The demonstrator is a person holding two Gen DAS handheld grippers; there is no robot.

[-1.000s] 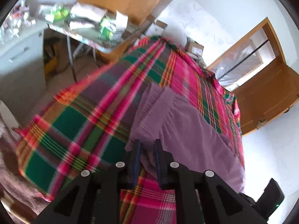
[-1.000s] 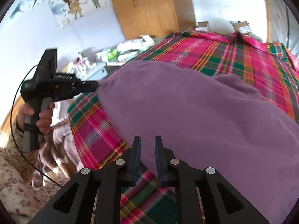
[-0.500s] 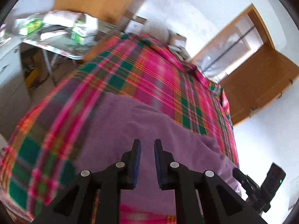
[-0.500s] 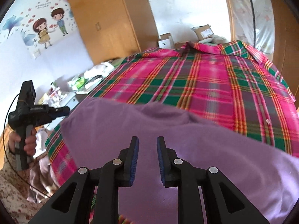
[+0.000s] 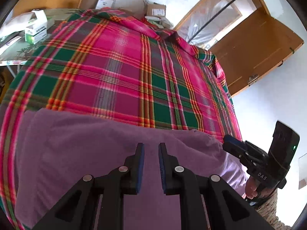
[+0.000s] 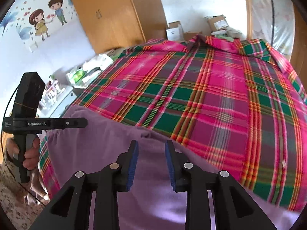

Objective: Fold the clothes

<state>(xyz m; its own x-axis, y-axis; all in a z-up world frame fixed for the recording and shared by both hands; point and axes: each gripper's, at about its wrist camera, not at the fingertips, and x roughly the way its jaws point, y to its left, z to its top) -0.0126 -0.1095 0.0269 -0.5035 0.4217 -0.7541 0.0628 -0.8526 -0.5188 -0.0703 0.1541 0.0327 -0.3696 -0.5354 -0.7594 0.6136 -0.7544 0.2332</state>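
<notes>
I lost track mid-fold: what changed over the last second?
Both grippers let go: the left gripper released the purple fleece garment, and the right gripper opened wider. The garment now lies flat at the near edge. The pink-and-green plaid bedspread stayed put.

A bedroom with a plaid bed cover

The plaid cover [image 6: 201,99] is pink, green and red. Behind it stand a wardrobe [image 6: 115,13] and cardboard boxes [image 6: 216,24]. A cartoon sticker [image 6: 48,15] is on the wall. A door [image 5: 255,46] stands open.
</notes>
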